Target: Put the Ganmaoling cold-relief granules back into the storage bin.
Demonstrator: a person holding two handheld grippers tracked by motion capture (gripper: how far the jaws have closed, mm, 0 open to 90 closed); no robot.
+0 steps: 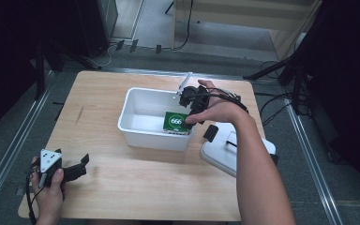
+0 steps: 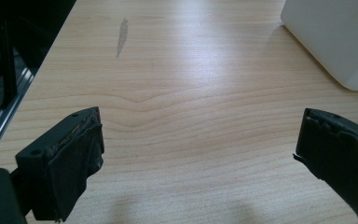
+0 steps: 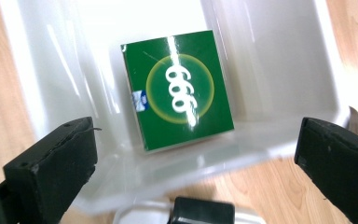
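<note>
In the high view, the right hand-held gripper (image 1: 191,99) and the hand behind it cover the right edge of the green box (image 1: 177,123) in the white tub (image 1: 136,123), so its jaw tips are hard to make out there. The white lid (image 1: 222,154) at centre right is partly hidden by the forearm. In the left gripper view, the tub is cut off by the upper right corner. Glare blurs the box's label in the right gripper view.

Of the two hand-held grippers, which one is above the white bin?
The right hand-held gripper, open above the white bin and its green box. The left hand-held gripper stays near the table's edge.
</note>
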